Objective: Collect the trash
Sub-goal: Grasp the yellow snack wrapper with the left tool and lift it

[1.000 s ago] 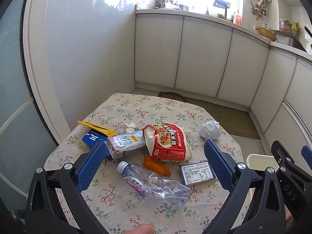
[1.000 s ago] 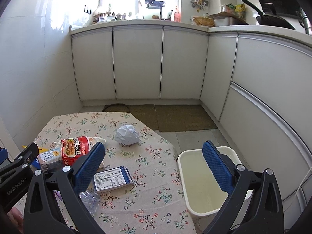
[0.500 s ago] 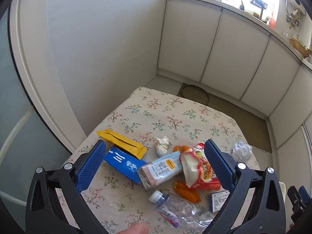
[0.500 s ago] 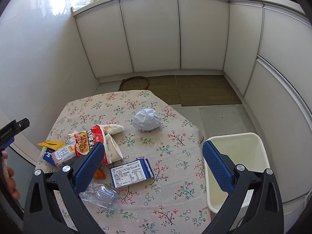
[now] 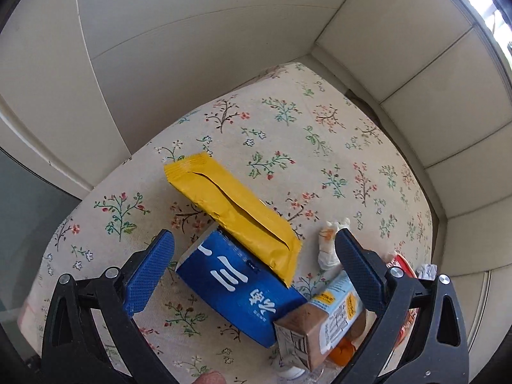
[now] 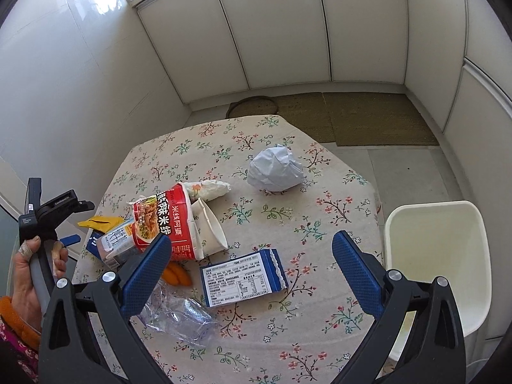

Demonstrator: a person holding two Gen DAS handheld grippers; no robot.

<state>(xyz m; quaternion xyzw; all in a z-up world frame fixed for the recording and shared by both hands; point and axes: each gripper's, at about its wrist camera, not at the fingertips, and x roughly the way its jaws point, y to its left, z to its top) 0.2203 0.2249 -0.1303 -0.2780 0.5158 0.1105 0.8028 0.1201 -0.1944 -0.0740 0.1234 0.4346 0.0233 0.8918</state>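
- The left gripper [image 5: 252, 254] hung low over the left end of the counter [image 5: 288, 134], its jaws released and wide; the blue box [image 5: 236, 284] lay between them, untouched, so I judged it the piece being lined up.
- A yellow packet [image 5: 230, 208] lay across the far end of that box, partly on top of it; a clench there might take both together, or let the packet slip off.
- A small carton [image 5: 323, 323] butted against the right end of the box, leaving little room for the right jaw.
- The right gripper [image 6: 249, 265] hovered higher, jaws likewise released and empty, above the blue-edged label packet [image 6: 243, 276]; a crushed clear bottle [image 6: 179, 313] lay near its left jaw.
- The red noodle cup [image 6: 166, 220] lay tipped on its side mid-counter; the crumpled white paper [image 6: 275, 169] sat apart, farther off.
- The white bin [image 6: 438, 265] stood just beside the counter's right edge, open and seemingly empty; nothing appeared collected yet.
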